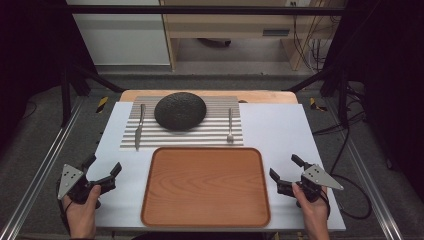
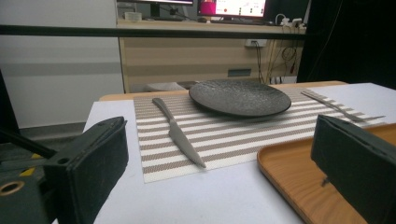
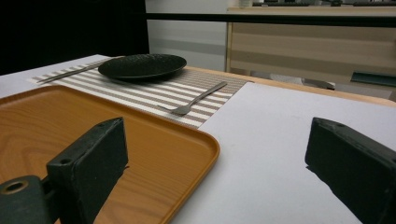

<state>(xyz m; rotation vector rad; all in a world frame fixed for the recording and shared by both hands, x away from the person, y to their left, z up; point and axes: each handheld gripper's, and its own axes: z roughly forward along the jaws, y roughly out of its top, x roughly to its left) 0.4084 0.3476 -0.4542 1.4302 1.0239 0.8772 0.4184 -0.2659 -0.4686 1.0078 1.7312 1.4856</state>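
With your left tool and right tool both spread and empty beside the wooden tray, the knife and fork on the far striped mat look thin, stiff, slippery: pinch each mid-handle.

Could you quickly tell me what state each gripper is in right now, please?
Left gripper: open, holding nothing, beside the brown wooden tray.
Right gripper: open, holding nothing.
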